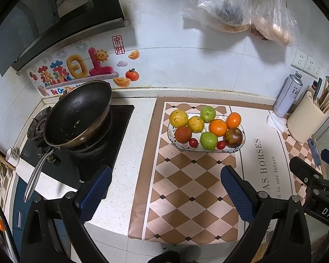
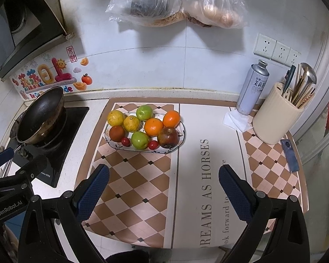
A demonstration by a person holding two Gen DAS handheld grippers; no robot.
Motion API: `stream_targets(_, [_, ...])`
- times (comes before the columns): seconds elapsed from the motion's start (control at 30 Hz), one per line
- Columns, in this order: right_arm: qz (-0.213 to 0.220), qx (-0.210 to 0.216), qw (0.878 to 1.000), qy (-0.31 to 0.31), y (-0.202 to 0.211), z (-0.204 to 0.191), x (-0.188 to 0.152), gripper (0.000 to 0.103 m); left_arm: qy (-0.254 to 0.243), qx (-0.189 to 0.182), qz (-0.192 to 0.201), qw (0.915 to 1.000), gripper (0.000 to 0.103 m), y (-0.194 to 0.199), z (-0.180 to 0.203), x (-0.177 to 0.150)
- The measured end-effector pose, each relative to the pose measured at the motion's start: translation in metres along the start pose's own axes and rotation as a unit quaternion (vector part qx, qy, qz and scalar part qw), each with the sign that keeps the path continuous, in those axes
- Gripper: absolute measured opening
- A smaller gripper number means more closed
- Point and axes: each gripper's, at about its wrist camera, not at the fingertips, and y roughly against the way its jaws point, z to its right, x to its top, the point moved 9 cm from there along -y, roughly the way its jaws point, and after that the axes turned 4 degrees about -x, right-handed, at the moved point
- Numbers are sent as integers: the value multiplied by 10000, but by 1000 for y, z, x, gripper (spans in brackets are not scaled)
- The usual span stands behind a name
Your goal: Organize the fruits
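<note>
Both the left gripper (image 1: pixel 165 188) and right gripper (image 2: pixel 163 189) are hovering with fingers spread and empty, risking rolling piled fruit off the plate (image 2: pixel 182 134).

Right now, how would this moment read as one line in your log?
task: organize fruits | left gripper: open, empty | right gripper: open, empty | fruit plate: full, untouched, on mat

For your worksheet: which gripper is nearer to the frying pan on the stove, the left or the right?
Left. The left gripper hangs just right of the frying pan; the right gripper is farther right, past the fruit plate.
</note>
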Motion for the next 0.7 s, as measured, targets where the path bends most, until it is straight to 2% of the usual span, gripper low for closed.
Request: stream_targets(0.7, [-40,3,10000,-26,1,11,-4,102,-95,-65,-5,9999,102,2,10,-3])
